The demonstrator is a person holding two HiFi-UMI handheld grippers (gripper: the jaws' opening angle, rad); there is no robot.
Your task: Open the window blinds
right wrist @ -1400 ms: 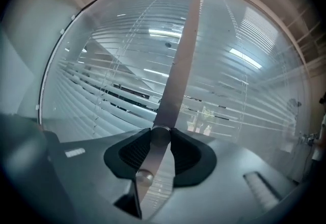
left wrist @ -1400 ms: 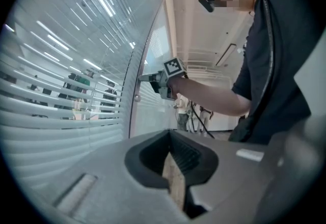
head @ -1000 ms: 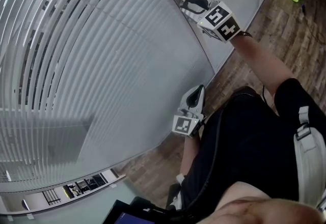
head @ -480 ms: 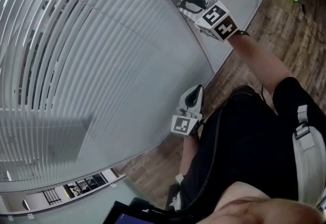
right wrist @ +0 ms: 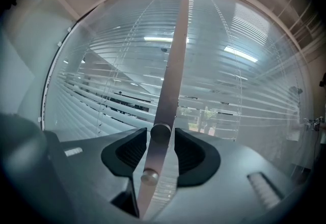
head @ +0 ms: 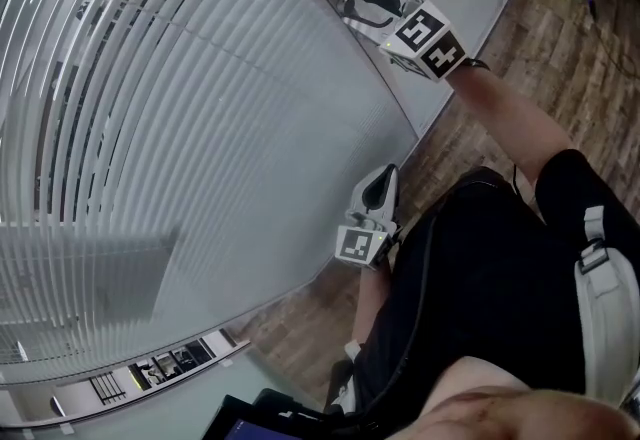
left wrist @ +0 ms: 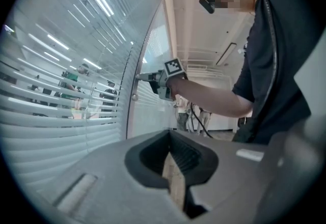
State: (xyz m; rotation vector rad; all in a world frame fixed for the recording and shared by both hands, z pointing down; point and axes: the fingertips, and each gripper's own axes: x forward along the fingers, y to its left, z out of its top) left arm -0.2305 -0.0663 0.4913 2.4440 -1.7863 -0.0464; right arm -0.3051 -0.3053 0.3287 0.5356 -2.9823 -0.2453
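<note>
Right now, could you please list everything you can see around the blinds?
blinds: one set, white-grey, filling the left
frame: one, silvery, upright strip along the blinds
knobs: two, silvery, on the frame, one above the other
floor: one, brown wood, to the right
screen: one, dark, at the bottom edge of the head view
bystanders: a few, far across the room, too small to count
left gripper: one, grey, near the person's waist; jaws close together, empty
right gripper: one, grey, at the frame; jaws apart and just been opening, upper knob between them, not gripped
arm: one, bare, behind the right gripper
</note>
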